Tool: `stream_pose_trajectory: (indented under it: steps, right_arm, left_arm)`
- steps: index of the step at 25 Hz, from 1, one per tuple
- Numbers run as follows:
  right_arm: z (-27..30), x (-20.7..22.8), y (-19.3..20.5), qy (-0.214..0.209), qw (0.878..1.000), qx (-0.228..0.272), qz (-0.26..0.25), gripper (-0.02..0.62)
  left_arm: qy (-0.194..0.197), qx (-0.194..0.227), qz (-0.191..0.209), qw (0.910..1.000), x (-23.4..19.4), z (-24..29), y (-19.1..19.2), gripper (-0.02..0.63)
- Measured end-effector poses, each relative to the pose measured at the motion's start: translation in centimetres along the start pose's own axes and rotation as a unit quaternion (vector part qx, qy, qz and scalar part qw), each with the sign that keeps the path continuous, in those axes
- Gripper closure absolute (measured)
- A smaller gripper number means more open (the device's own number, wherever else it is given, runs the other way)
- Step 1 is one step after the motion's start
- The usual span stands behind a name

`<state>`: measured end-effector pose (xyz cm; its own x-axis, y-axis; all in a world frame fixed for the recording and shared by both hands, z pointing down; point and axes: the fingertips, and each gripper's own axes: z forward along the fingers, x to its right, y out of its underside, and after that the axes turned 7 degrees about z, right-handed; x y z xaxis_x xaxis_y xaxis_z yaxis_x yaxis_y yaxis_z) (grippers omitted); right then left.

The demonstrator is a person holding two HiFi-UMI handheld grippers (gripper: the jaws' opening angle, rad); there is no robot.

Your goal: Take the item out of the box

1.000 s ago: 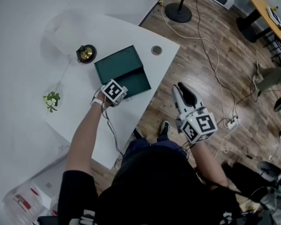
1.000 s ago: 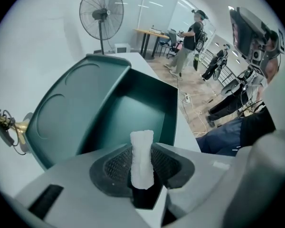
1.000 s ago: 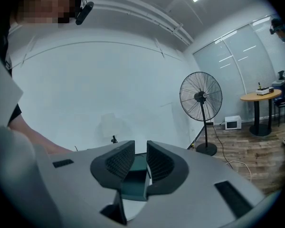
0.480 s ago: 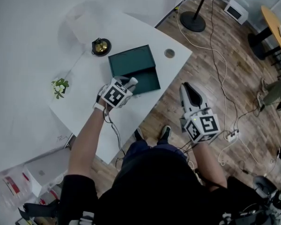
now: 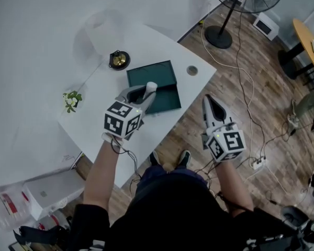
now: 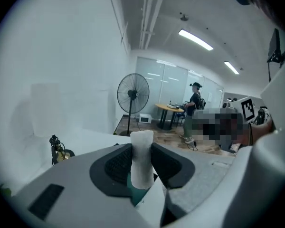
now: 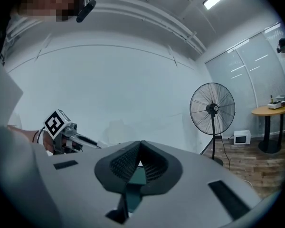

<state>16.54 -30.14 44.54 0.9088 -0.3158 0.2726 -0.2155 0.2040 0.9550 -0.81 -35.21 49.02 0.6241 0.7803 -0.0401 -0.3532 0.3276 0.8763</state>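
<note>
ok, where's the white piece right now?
The white piece is held upright in the left tongs, per the left gripper view. In the head view it's over the open green box on the white table.

**Operator, seen from above.** Black short-sleeved top [image 5: 172,208]; dark shoes [image 5: 184,156]. Left gripper [image 5: 141,92] and right gripper [image 5: 206,99] have light grey moulded shells. Each carries a white cube [image 5: 122,120] printed with black square markers. The fingers [image 6: 116,164] are lined with black ribbed pads. A thin dark cable [image 5: 130,163] hangs from the rear of the left gripper.
</note>
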Motion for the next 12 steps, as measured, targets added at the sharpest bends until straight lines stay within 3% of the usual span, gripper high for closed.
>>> stream_pose_trajectory:
  steps: [6,12]
  right_arm:
    - [0.5,-0.7,-2.7,-0.009,1.0,0.02,-0.014,0.586]
    - [0.7,-1.4,-5.5,-0.015,0.998,0.052,-0.028,0.588]
  left_arm:
    - [-0.031,0.073,-0.03,0.9964,-0.1,-2.8,-4.1,0.482]
    - [-0.088,0.12,-0.006,0.9889,-0.9,-5.3,-7.2,0.482]
